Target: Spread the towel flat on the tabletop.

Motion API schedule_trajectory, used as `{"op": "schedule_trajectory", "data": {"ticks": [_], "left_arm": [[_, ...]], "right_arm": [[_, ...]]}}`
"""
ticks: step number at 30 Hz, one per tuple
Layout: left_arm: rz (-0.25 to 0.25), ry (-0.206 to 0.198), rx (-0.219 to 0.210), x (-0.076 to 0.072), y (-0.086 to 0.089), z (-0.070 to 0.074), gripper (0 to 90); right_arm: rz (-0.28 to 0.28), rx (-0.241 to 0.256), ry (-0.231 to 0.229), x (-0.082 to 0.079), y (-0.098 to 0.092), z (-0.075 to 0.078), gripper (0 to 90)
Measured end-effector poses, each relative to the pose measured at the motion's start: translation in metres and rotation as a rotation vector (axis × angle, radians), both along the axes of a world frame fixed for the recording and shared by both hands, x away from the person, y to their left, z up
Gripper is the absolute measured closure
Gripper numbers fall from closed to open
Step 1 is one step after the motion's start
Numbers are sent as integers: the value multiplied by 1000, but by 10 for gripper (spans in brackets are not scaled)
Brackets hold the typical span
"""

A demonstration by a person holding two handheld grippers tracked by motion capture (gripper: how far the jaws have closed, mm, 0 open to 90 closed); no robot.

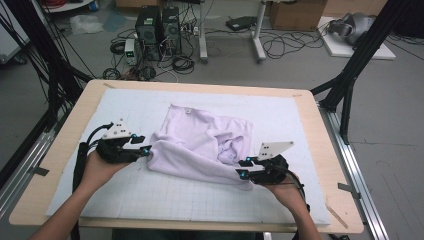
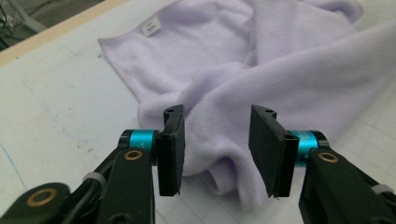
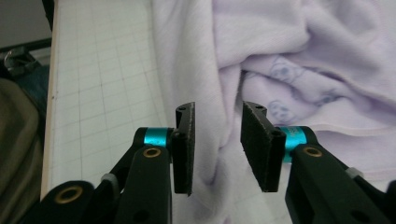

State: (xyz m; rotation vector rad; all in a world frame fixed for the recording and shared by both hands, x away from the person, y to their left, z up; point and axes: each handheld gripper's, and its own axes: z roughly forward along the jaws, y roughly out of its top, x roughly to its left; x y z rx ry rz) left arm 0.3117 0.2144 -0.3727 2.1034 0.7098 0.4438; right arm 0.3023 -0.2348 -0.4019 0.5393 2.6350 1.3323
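A crumpled pale lilac towel [image 1: 200, 142] lies on the white gridded mat, a small white label near its far corner [image 1: 188, 111]. My left gripper [image 1: 145, 145] is at the towel's left corner, open, its jaws straddling a raised fold of the towel [image 2: 219, 135] without closing on it. My right gripper [image 1: 243, 168] is at the towel's near right edge, open too, with a ridge of the towel [image 3: 217, 140] between its jaws. A panda print shows on the towel's inner side [image 3: 280, 109].
The white mat [image 1: 165, 192] covers a wooden table [image 1: 75, 112] with bare mat in front of and left of the towel. Beyond the table stand computer towers [image 1: 157, 27], tangled cables and black frame legs [image 1: 350, 70].
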Motion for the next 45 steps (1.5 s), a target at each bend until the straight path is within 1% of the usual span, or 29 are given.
{"op": "schedule_trajectory", "data": {"ticks": [2, 3, 6, 7, 8, 12, 14, 15, 16, 18, 19, 20, 22, 24, 26, 28, 30, 31, 33, 35, 36, 37, 38, 39, 40, 41, 42, 43, 45], "left_arm": [[-40, 9, 4, -9, -6, -7, 555], [-60, 21, 7, -11, -10, -13, 560], [-107, 63, 25, -13, -23, -31, 594], [-120, 75, 38, -11, -27, -37, 594], [-126, 86, 45, -10, -31, -42, 594], [-131, 108, 84, 0, -42, -58, 585], [-130, 109, 103, 3, -47, -63, 593], [-132, 98, 109, 3, -48, -64, 604], [-133, 85, 117, 2, -49, -63, 645], [-151, 95, 124, 1, -48, -63, 796], [-157, 92, 134, 0, -48, -62, 847], [-162, 92, 132, -1, -47, -60, 867], [-155, 89, 107, -4, -44, -55, 876], [-144, 76, 88, -8, -39, -46, 880], [-145, 53, 88, -13, -33, -34, 881], [-145, 31, 76, -20, -27, -21, 882], [-151, 10, 78, -28, -21, -7, 883], [-150, -2, 75, -33, -18, 0, 883], [-150, -22, 68, -43, -11, 13, 883], [-159, -44, 63, -54, -4, 26, 883], [-166, -49, 56, -58, -1, 31, 882], [-171, -52, 49, -62, 3, 34, 882], [-173, -51, 40, -65, 6, 36, 879], [-178, -51, 33, -66, 7, 35, 864], [-180, -45, 43, -66, 9, 33, 808], [-173, -36, 43, -65, 9, 29, 738], [-171, -23, 41, -63, 8, 24, 693], [-173, -17, 46, -60, 8, 18, 675], [-163, -2, 48, -54, 6, 4, 626]], "right_arm": [[16, -6, 13, 0, 5, -7, 633], [20, -11, 20, 0, 7, -11, 632], [27, -20, 43, 1, 12, -21, 631], [30, -29, 59, 2, 14, -25, 631], [30, -29, 59, 2, 14, -25, 631], [23, -44, 62, 4, 15, -29, 646], [17, -47, 67, 5, 14, -31, 663], [12, -48, 67, 5, 14, -32, 675], [10, -51, 69, 6, 15, -34, 695], [12, -55, 77, 6, 16, -36, 735], [17, -61, 77, 6, 17, -37, 765], [22, -64, 75, 5, 18, -37, 792], [37, -62, 66, 1, 19, -34, 834], [53, -39, 69, -4, 20, -29, 842], [68, -25, 60, -10, 21, -23, 845], [85, -12, 42, -18, 24, -16, 846], [97, 8, 30, -26, 26, -8, 848], [106, 14, 15, -30, 28, -4, 848], [126, 36, 13, -38, 31, 4, 849], [151, 47, 7, -47, 35, 12, 849], [217, 94, 32, -57, 40, 20, 819], [217, 94, 32, -57, 40, 20, 819], [240, 114, 38, -61, 41, 24, 780], [243, 123, 28, -64, 42, 28, 742], [245, 128, 19, -65, 42, 30, 715], [242, 138, 20, -63, 41, 32, 703], [230, 139, 14, -60, 40, 32, 698], [211, 126, 5, -56, 38, 30, 692], [184, 118, 17, -45, 37, 23, 671]]}}
